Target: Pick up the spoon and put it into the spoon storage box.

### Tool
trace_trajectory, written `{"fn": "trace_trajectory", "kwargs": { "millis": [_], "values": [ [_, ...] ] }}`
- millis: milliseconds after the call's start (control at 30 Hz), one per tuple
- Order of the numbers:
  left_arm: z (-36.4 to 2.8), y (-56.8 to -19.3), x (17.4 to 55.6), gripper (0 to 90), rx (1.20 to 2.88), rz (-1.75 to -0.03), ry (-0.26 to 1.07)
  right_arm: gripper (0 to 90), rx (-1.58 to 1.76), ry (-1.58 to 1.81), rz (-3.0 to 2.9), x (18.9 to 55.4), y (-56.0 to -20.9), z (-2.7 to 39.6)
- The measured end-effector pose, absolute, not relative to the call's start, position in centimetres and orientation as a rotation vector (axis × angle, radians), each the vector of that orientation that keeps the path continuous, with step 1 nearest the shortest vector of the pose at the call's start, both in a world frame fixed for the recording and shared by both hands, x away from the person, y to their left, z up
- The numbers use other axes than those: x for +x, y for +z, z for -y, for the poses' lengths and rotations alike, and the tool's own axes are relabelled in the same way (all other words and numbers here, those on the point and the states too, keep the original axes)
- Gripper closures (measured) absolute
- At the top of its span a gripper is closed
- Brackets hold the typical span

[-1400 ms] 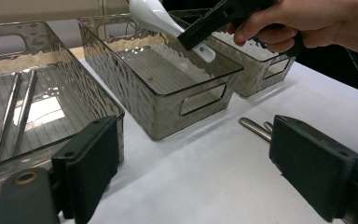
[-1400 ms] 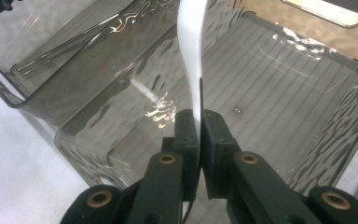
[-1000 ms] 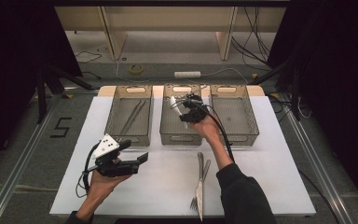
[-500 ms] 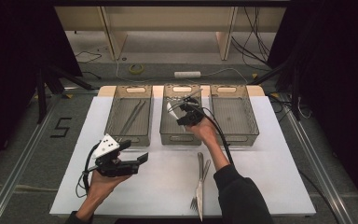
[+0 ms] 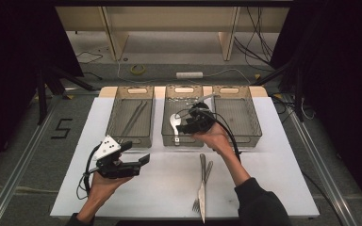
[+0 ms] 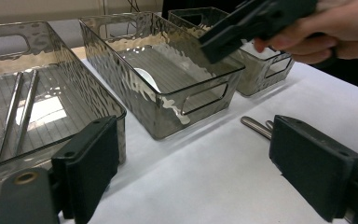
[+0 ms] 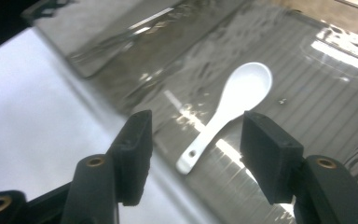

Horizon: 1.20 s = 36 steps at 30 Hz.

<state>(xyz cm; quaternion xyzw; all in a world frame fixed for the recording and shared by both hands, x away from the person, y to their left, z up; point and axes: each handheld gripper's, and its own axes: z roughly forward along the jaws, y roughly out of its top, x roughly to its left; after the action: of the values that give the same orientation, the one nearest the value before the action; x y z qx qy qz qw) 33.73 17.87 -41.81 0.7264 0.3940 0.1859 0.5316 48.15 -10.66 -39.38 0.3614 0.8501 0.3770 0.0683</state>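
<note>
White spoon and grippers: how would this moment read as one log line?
right gripper: jaws just opened, empty | white spoon: lying in middle bin | left gripper: open, empty

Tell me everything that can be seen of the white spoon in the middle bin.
The white spoon is a glossy, ceramic-looking soup spoon with a deep oval bowl and a short flat handle pierced by a small hole near its end. It lies flat, bowl up, on the ribbed floor of the middle bin, a clear smoky plastic one, toward that bin's left side in the high view. Nothing grips it: the right gripper hangs above it, jaws apart, having just been opening.
</note>
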Motion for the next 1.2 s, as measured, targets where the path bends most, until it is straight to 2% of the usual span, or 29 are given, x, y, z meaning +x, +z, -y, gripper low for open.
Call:
{"fn": "trace_trajectory", "kwargs": {
  "millis": [200,367,567,767,1200],
  "values": [
    [-17.9,-41.8,33.8,15.4,1.732,-0.941,0.443,36.9,1.032,1.196,-2.569,45.4,-39.0,12.3],
    [-17.9,-41.8,33.8,15.4,1.735,-0.942,0.443,35.8,1.02,1.234,-2.553,43.8,-39.3,13.3],
    [-17.9,-41.8,33.8,15.4,1.732,-0.941,0.441,35.5,1.025,1.241,-2.537,43.0,-39.8,14.4],
    [-17.9,-41.8,33.8,15.4,1.733,-0.94,0.439,30.6,1.009,1.215,-2.563,42.3,-40.3,14.8],
    [-17.8,-41.8,33.8,15.4,1.734,-0.938,0.439,30.0,0.969,1.171,-2.616,41.2,-41.8,15.2]
  ]
}}
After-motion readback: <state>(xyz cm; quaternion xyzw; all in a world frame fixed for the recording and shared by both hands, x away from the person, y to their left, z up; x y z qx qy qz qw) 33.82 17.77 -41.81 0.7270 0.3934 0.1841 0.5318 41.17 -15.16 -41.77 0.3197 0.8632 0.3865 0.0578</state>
